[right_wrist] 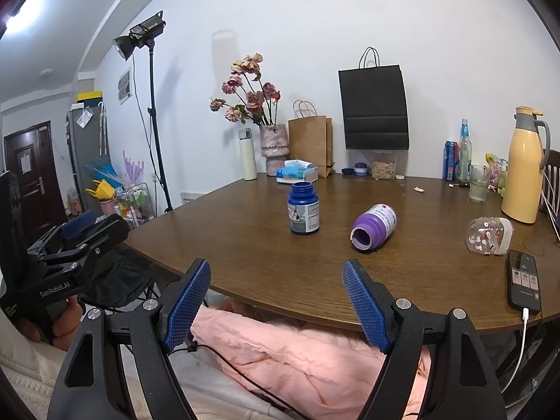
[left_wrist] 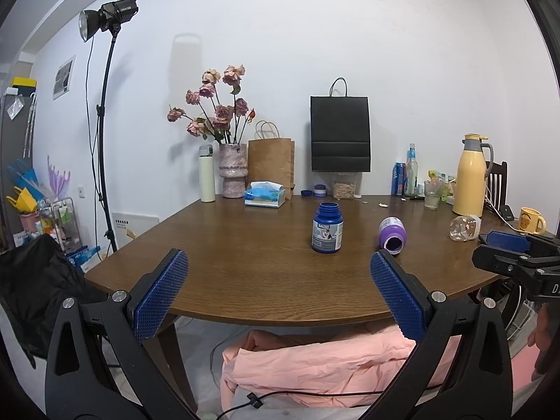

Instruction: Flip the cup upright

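Observation:
A clear cup with a red and white print point(right_wrist: 489, 236) lies on its side at the right of the brown table point(right_wrist: 402, 280); it also shows in the left wrist view point(left_wrist: 464, 228). A purple bottle point(right_wrist: 373, 227) lies on its side, mouth toward me, also seen in the left wrist view point(left_wrist: 392, 235). A blue bottle point(right_wrist: 303, 208) stands upright without a lid point(left_wrist: 327, 227). My left gripper point(left_wrist: 280, 290) and my right gripper point(right_wrist: 276, 297) are both open and empty, held off the table's near edge.
A black phone on a cable point(right_wrist: 524, 281) lies at the table's right edge. A yellow jug point(right_wrist: 523, 166), a glass point(right_wrist: 478, 183), bottles, a tissue box point(right_wrist: 296, 172), a vase of flowers point(right_wrist: 274, 148) and paper bags point(right_wrist: 374, 101) stand along the back. Pink cloth point(right_wrist: 297, 357) lies below.

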